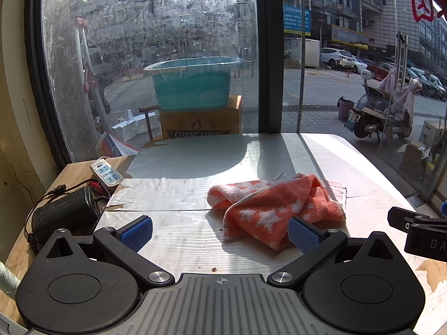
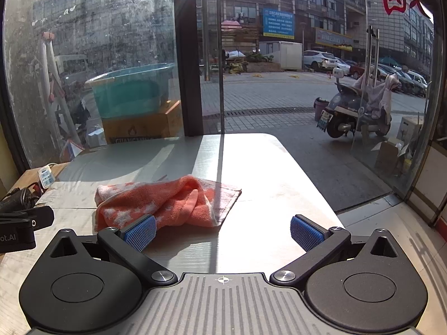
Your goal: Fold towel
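Observation:
An orange towel (image 1: 275,205) with white stars lies crumpled in a heap on the white table (image 1: 195,167); it also shows in the right wrist view (image 2: 167,202). My left gripper (image 1: 220,233) is open and empty, low over the table just in front of the towel, its right pad (image 1: 303,236) against the towel's near edge. My right gripper (image 2: 223,233) is open and empty, in front of the towel's right side, its left pad (image 2: 139,233) overlapping the towel's near edge. Each gripper's body shows at the edge of the other's view.
A white power strip (image 1: 106,172) and a black power adapter with cables (image 1: 65,212) lie on a wooden surface left of the table. A glass shopfront stands just behind the table's far edge. The table's right edge (image 2: 321,192) drops to the floor.

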Motion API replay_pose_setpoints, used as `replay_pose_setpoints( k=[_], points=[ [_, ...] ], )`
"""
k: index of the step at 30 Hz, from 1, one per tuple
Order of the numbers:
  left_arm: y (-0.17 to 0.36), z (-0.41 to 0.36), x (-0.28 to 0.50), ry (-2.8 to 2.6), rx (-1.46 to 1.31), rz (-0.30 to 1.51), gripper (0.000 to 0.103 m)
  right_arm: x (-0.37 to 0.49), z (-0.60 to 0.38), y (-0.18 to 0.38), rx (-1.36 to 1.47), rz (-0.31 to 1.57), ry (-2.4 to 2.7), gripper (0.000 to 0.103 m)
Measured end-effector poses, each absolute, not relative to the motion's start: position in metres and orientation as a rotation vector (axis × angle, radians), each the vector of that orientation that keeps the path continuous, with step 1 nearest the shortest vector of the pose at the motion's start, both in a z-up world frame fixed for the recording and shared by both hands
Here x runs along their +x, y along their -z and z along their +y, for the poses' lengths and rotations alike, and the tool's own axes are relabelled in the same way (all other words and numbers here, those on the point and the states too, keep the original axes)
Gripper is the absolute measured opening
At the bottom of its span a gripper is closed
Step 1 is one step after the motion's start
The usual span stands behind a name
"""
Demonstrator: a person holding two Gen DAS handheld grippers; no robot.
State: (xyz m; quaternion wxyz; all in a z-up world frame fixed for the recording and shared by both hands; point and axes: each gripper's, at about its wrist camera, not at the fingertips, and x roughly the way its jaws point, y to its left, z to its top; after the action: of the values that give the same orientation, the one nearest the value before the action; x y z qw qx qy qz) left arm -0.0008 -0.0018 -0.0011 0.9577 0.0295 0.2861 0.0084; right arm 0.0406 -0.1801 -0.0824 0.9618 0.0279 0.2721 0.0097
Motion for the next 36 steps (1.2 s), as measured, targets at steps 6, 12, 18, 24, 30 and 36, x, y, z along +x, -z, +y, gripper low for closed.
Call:
replay_pose_setpoints(
  k=[6,12,18,24,30,36],
  points=[
    [0.0,-0.001,0.0,-0.016,0.061,0.583,0.103,0.04,-0.182,0.082,0.067,0.544,-0.015,0.103],
    [0.003,0.004,0.004,0.009,0.041,0.6,0.103,0.043,-0.188,0.083,0.085,0.524,-0.01,0.103],
    [0.011,0.005,0.014,0.046,0.029,0.639,0.103,0.04,-0.196,0.09,0.129,0.458,-0.051,0.103],
    [0.026,0.004,0.03,0.057,0.041,0.677,0.103,0.056,-0.215,0.094,0.226,0.514,-0.135,0.103],
    [0.053,0.014,0.064,0.048,0.049,0.7,0.103,0.063,-0.222,0.093,0.163,0.475,-0.134,0.103],
    [0.071,0.024,0.093,0.083,-0.014,0.72,0.096,0.086,-0.235,0.104,0.198,0.514,-0.157,0.103]
  ],
)
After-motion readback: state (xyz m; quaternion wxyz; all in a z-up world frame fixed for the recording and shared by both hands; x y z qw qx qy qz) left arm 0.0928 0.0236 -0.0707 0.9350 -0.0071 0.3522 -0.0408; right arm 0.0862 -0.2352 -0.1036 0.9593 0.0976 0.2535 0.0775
